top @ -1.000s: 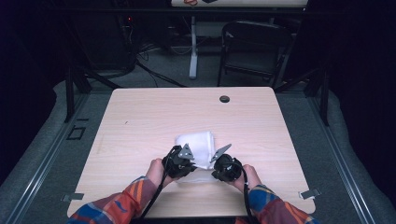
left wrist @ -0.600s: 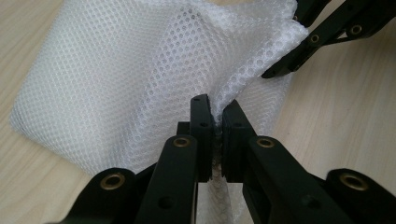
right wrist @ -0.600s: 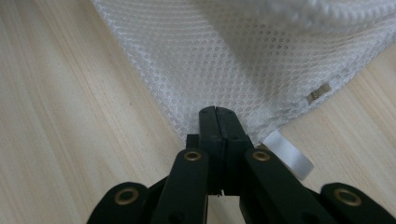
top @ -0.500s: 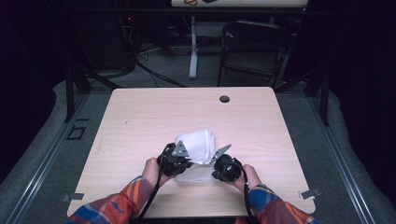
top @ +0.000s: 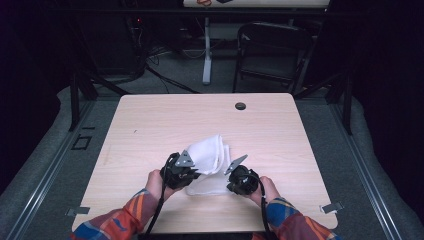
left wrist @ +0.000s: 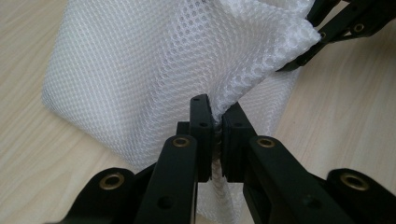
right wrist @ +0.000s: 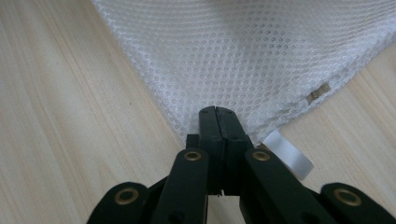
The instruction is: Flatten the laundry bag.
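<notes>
A white mesh bag (top: pixel 207 160) is seen on the light wooden worktop (top: pixel 150 125), near the person's edge and about midway across, between the two hands. It appears to be partway through a fold or a lift: the left part of the mesh is raised off the worktop and bunched over toward the middle, while the right part lies flat on the wood. The grasping of both near edges is judged done; what seems left is for the raised layer to be carried across and laid down, and no finished, flattened fold is shown yet.

At the left, the left hand-held gripper (left wrist: pixel 215 128) is closed down on a gathered pleat of the mesh, which is pinched between its pads and rises from them in a tented ridge. The left hand (top: pixel 156 182) is held low behind it, the sleeve coming in from the bottom edge, with the gripper angled forward and slightly up toward the bag.

At the right, the right hand-held gripper (right wrist: pixel 217 122) is seen fully closed, its jaws meeting at the bag's corner seam, with a small white tag (right wrist: pixel 288 159) just beside them. Whether fabric is truly caught there cannot be told for certain. The right hand (top: pixel 267 189) lies low near the worktop, pointed forward and inward.
</notes>
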A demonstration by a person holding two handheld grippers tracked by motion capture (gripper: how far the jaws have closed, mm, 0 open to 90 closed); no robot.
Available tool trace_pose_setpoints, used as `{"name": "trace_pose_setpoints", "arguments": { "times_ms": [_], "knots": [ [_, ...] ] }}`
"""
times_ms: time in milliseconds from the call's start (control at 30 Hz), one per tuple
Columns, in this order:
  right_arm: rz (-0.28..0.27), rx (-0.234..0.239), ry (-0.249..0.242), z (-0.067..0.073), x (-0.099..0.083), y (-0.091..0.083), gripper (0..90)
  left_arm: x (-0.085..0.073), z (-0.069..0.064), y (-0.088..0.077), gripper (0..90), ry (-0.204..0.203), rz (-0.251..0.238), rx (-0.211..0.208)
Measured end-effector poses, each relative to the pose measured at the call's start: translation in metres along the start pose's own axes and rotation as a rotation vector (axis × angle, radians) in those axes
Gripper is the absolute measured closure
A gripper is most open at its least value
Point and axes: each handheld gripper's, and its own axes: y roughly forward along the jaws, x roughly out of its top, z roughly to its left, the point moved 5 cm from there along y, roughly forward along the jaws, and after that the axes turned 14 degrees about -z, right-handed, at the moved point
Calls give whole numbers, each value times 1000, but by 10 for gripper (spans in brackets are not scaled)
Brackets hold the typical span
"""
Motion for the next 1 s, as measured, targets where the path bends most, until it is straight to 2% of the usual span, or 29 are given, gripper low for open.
{"name": "trace_pose_setpoints", "arguments": {
  "times_ms": [367, 567, 733, 767, 833, 867, 1000],
  "knots": [
    [3, -5, 2, 0, 0, 0, 900, -5, 5, -9, 858, 1, 7, 23],
    [6, -9, 3, 0, 0, 0, 900, -8, 9, -16, 859, -14, -11, 48],
    [3, -16, 10, -1, 0, 0, 900, -14, 13, -21, 859, -19, 13, 61],
    [18, -16, 4, -2, 0, -1, 900, -16, 14, -22, 859, -24, 22, 65],
    [12, -27, 13, -2, -1, -1, 900, -17, 15, -23, 862, -22, 24, 72],
    [16, -33, 8, -3, -1, -2, 900, -19, 17, -24, 864, -33, 14, 78],
    [11, -31, 18, -3, -1, -2, 900, -20, 19, -23, 872, -38, 18, 80]
  ]
}}
